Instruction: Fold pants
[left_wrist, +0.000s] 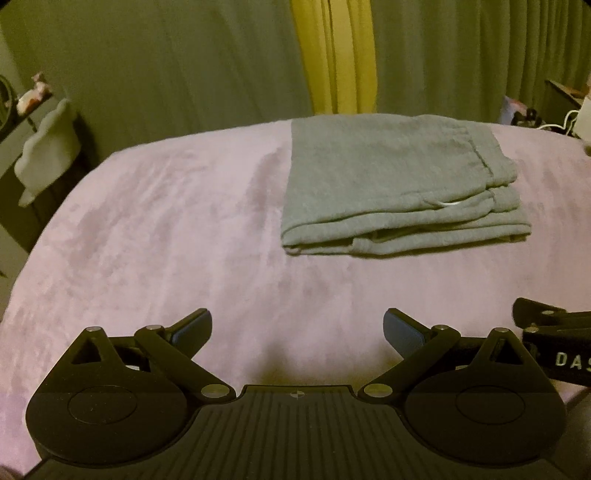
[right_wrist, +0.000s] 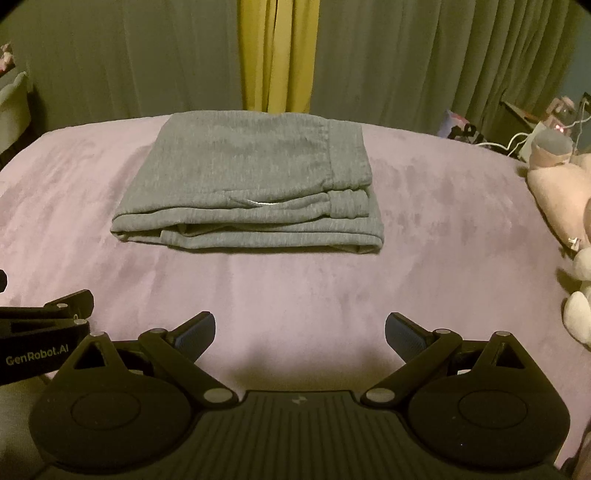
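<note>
While both hover low at the near edge, the left hand-held gripper (left_wrist: 297, 328) and right hand-held gripper (right_wrist: 300, 330) gape wide, holding nothing. Folded grey fleece pants (right_wrist: 255, 181) lie well ahead on the pink plush-covered bed (right_wrist: 424, 229).

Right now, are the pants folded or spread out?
Folded: the gray pants lie as a compact stacked rectangle, layered edges showing along the near side.

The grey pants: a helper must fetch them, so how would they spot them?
Find the bed's pink blanket before the curtains. On it, toward the curtains, lie the grey pants, folded into a flat stack. They are the only grey thing; the plush toys are pale.
</note>
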